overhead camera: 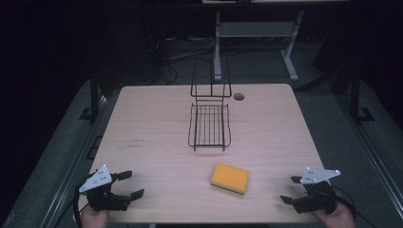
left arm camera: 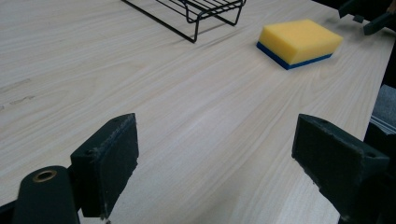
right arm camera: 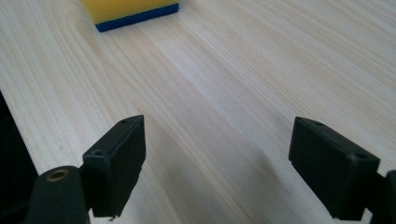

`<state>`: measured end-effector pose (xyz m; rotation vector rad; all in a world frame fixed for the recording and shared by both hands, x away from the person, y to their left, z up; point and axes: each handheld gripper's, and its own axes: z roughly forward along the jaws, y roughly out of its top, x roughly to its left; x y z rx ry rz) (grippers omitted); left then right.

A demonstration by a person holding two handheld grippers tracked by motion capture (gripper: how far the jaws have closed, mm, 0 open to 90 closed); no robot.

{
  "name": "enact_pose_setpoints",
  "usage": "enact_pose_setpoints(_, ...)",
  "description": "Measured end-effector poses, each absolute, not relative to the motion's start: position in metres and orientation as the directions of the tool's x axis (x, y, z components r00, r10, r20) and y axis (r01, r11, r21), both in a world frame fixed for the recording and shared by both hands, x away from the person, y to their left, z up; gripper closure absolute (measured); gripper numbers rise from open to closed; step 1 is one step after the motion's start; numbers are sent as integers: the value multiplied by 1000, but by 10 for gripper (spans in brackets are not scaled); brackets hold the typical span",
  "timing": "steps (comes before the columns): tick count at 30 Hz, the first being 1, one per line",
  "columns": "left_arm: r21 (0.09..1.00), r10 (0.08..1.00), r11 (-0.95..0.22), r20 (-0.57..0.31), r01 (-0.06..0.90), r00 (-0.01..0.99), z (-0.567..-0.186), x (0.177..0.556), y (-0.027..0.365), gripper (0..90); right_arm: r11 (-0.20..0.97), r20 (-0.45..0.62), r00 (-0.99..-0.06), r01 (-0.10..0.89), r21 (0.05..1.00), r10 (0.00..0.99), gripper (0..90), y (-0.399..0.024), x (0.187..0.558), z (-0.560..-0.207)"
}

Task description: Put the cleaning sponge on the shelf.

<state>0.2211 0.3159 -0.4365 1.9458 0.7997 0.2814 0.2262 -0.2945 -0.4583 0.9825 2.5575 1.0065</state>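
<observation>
not started: sponge (overhead camera: 230, 178) lies untouched on counter (overhead camera: 152, 123) near wire rack (overhead camera: 209, 124); left gripper (overhead camera: 129, 184) and right gripper (overhead camera: 291, 189) jaws released, empty.

I've got the sponge (overhead camera: 230, 178) lying flat on the light wood table (overhead camera: 157, 142), near the front edge and about midway between the two sides. It's a rectangular block, yellow foam on top with a thin blue layer (left arm camera: 299, 63) underneath, turned a bit askew to the table edges. It sits on its own, a little in front of the black wire rack (overhead camera: 209, 124).
</observation>
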Motion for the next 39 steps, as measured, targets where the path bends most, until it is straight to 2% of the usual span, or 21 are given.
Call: enact_pose_setpoints(39,868,629,-301,-130,395,766,-436,218,316,140,624,24,-820,453,636,571,179,-252,240,-439)
